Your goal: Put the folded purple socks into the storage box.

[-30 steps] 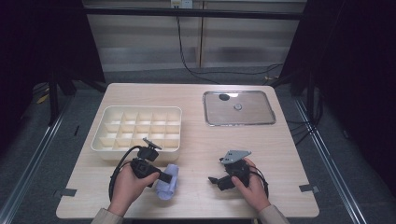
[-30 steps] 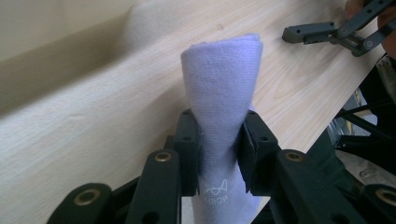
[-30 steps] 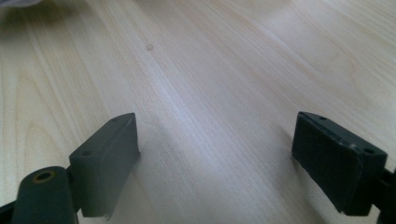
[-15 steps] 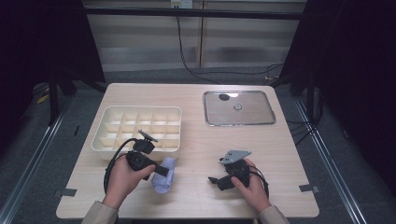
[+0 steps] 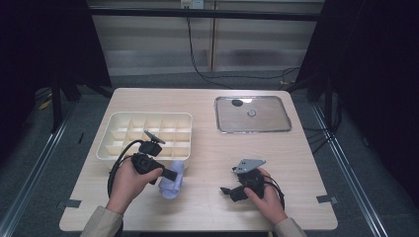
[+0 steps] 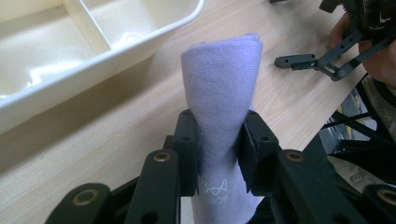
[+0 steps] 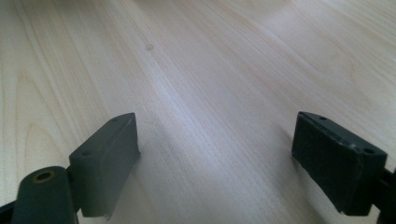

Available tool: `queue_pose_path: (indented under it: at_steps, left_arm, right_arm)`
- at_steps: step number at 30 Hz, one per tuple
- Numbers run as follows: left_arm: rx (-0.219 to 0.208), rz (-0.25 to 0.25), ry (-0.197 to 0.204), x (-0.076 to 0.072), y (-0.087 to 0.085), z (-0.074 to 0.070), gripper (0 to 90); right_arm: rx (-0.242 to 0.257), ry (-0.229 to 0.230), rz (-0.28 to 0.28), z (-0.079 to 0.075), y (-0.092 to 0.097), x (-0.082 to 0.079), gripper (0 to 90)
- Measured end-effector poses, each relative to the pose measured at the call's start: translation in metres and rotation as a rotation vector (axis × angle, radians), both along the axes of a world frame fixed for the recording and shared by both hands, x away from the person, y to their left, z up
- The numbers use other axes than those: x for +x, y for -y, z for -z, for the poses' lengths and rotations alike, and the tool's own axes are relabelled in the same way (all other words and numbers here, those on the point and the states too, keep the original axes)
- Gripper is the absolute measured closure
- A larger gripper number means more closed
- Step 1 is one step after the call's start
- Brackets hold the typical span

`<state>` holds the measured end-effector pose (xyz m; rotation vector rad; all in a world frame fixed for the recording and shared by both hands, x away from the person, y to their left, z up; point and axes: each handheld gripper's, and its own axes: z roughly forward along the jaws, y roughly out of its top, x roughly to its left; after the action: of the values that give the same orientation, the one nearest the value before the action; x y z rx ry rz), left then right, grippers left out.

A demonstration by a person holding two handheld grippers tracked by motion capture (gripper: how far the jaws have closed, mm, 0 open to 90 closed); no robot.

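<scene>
A: How is the left gripper (image 6: 218,140) set?

B: Its jaws are pressed on a folded lilac cloth (image 6: 223,93) — the cloth is pinched at its waist, and its folded end is carried out beyond the pads. A small printed mark is seen on the cloth just behind the jaws.

A: And where is the cloth, reckoned from that gripper?

B: Between the pads and ahead of them. In the high view the cloth (image 5: 171,181) is seen just off the tip of the left gripper (image 5: 170,174), above the table (image 5: 207,148), with its lower end close to the wood; whether the wood is touched cannot be told.

A: What is found around it?

B: A cream tray (image 5: 116,121) with compartments is set just beyond the left gripper; in the left gripper view its near wall (image 6: 93,65) is seen beside the cloth, apart from it. Nothing is seen in its compartments.

A: The right gripper?

B: The right gripper (image 5: 228,191) is held low over the table, well apart from the cloth. Its jaws are spread wide — bare wood (image 7: 210,93) is seen between them, and nothing is gripped. Farther beyond it, a metal tray (image 5: 267,123) is laid flat.
</scene>
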<state>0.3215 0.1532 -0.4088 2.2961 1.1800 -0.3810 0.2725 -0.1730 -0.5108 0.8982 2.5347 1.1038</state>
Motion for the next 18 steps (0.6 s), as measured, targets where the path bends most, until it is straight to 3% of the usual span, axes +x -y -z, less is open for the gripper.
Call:
queue_pose_path:
  at_steps: [7, 8, 10, 11, 18]
  left_arm:
    - [0.000, 0.004, 0.015, 0.004, 0.001, -0.010, 70.6]
    - [-0.009, -0.017, 0.017, 0.003, 0.002, -0.011, 70.6]
    - [0.004, 0.008, 0.020, 0.005, 0.001, -0.012, 70.6]
    - [-0.006, -0.013, 0.018, 0.004, 0.003, -0.013, 70.6]
    - [0.009, 0.013, 0.016, 0.010, 0.005, -0.019, 70.6]
  right_arm:
    - [0.000, 0.000, 0.000, 0.000, 0.000, 0.000, 14.4]
    - [0.001, 0.000, 0.000, 0.000, 0.000, 0.000, 14.4]
    - [0.000, 0.000, 0.000, 0.000, 0.000, 0.000, 14.4]
    - [0.000, 0.001, 0.000, 0.000, 0.000, 0.000, 14.4]
    - [0.000, 0.000, 0.000, 0.000, 0.000, 0.000, 14.4]
